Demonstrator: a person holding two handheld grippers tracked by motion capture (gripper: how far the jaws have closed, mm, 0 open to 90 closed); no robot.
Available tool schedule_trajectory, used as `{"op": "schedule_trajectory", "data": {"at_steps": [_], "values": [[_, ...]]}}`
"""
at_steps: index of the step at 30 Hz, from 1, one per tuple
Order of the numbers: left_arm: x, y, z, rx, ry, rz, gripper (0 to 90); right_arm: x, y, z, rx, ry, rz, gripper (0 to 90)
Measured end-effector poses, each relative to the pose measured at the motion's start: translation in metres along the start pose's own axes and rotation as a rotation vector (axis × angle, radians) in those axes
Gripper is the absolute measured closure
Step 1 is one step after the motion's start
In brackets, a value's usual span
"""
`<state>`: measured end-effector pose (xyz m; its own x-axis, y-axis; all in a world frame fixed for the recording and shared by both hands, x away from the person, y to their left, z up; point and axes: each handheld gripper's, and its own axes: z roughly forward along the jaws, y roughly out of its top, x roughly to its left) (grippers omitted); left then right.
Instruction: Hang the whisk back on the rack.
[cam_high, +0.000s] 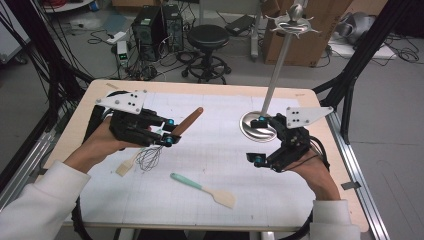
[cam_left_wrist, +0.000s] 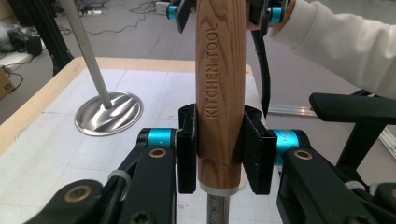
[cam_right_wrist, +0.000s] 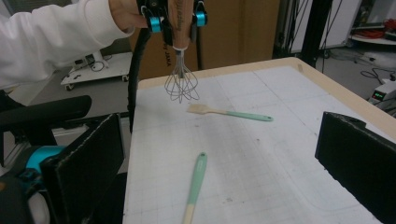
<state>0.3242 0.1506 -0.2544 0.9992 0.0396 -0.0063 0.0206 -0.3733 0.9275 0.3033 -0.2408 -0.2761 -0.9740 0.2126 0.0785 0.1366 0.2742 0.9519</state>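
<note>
Two tools are at work: the left tool grips the whisk aloft, the right tool gapes empty, so hanging it on the stand likely comes next.

The whisk has a wooden handle marked "KITCHEN TOOL" and a wire head; it is held above the table, tilted, head pointing down toward the mat

Lab or workshop: computer towers on bare floor, loose cables, cardboard boxes, round stool, black frame struts, gridded worktop.
</note>
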Motion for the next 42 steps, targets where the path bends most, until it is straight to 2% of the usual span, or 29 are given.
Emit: {"op": "schedule_trajectory", "data": {"at_steps": [4,7,15,27,29,33,35,40,42], "values": [[-0.001,0.001,0.003,-0.008,-0.001,0.006,69.8,-0.001,0.008,0.012,0.011,0.03,-0.018,0.3],[-0.001,0.002,0.005,-0.019,0.004,0.004,69.8,-0.002,0.013,0.02,0.017,0.046,-0.008,0.3],[0.0,0.003,0.007,-0.025,0.012,-0.001,69.8,-0.001,0.027,0.036,0.019,0.101,-0.024,0.3],[0.0,0.005,0.012,-0.042,0.009,0.002,69.8,0.003,0.05,0.059,0.049,0.144,-0.059,1.7],[-0.001,0.006,0.012,-0.048,0.009,-0.002,69.8,0.003,0.052,0.062,0.047,0.156,-0.063,6.3],[-0.001,0.007,0.013,-0.061,0.004,-0.004,69.8,0.003,0.055,0.065,0.034,0.169,-0.065,6.4],[-0.001,0.007,0.013,-0.062,0.0,-0.004,69.8,0.004,0.057,0.066,0.022,0.171,-0.083,6.4],[-0.002,0.007,0.014,-0.066,-0.001,-0.003,69.8,0.006,0.062,0.07,0.01,0.191,-0.075,6.4],[-0.002,0.008,0.015,-0.07,-0.001,0.001,69.8,0.006,0.063,0.071,0.012,0.195,-0.076,11.2]]}}
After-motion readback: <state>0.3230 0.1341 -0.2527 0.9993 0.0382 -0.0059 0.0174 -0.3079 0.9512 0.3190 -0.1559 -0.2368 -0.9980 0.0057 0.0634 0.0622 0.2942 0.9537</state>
